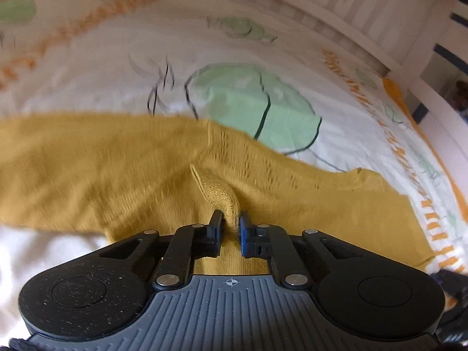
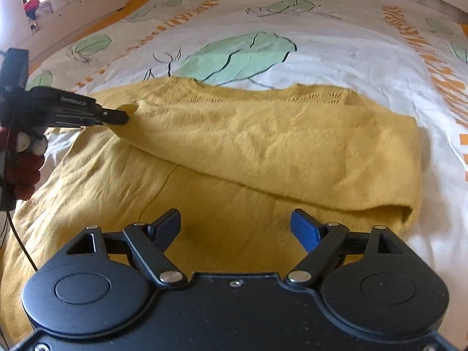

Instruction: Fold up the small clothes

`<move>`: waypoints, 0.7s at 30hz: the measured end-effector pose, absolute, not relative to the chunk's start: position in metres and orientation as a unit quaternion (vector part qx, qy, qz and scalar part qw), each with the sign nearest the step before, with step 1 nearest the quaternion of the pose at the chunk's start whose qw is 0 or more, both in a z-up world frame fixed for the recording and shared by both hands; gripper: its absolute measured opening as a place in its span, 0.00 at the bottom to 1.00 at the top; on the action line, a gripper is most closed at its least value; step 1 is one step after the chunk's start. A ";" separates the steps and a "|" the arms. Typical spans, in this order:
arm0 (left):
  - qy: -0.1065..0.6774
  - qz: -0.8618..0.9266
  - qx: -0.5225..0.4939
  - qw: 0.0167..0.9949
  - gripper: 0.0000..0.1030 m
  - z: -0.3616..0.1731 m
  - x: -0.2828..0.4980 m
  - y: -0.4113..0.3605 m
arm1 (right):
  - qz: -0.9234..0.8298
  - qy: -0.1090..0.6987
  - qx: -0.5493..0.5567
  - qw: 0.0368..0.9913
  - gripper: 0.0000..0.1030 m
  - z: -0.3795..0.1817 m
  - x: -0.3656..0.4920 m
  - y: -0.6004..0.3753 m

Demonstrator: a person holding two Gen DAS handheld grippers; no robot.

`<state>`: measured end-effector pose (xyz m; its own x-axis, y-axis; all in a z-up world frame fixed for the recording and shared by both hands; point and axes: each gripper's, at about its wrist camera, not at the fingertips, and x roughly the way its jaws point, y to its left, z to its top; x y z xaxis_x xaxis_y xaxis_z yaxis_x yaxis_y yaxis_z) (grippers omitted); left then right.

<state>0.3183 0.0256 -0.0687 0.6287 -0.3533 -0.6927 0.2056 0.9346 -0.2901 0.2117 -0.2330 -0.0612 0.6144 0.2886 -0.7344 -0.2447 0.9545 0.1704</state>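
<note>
**K:** Left hand-held gripper (image 1: 229, 222) up front, jaws clamped on a pinch of the mustard knit sweater (image 2: 263, 146). Cloth bunches into a ribbed tuft (image 1: 216, 190) just above the pads.

**R:** Right hand-held gripper (image 2: 235, 223)?

**K:** Jaws spread wide, nothing between them, poised over the near part of the sweater. Sweater lies on the bed, on a white duvet (image 2: 336, 55) with green leaf prints and orange bands. One part is already folded across the body.

**R:** Risks?

**K:** Left grip looks thin, only a small gather of knit. My read: any hard pull and it slips out, or the loose knit stretches and drags the lower layer, undoing the fold. Right jaws are wide; closing there could catch two layers rather than one. Left view is motion-blurred, so edge position is uncertain.

**R:** Any markings?

**K:** Small pale lettering on the side of the left gripper in the right view, too blurred to read. Crosshair mark on the left gripper's body (image 1: 232, 282). Orange bands on the duvet may be lettering; can't read it.
</note>
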 end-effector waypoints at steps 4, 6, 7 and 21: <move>0.363 -0.144 -0.066 0.918 0.11 -0.043 0.308 0.029 | 0.143 0.388 0.050 0.909 0.82 -0.046 0.211 -0.247; 0.357 -0.138 -0.063 0.922 0.11 -0.036 0.308 0.033 | 0.130 0.381 0.067 0.913 0.82 -0.042 0.211 -0.258; 0.358 -0.137 -0.060 0.922 0.11 -0.037 0.309 0.035 | 0.121 0.380 0.077 0.914 0.82 -0.041 0.211 -0.265; 0.447 -0.106 -0.075 0.885 0.14 -0.087 0.330 0.050 | 0.007 0.419 0.185 0.889 0.83 -0.070 0.234 -0.324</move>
<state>0.3302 0.0504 -0.0874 0.5777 -0.2556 -0.7752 0.1207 0.9660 -0.2286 0.2337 -0.3239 -0.0695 0.6480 0.1678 -0.7429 0.1420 0.9317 0.3343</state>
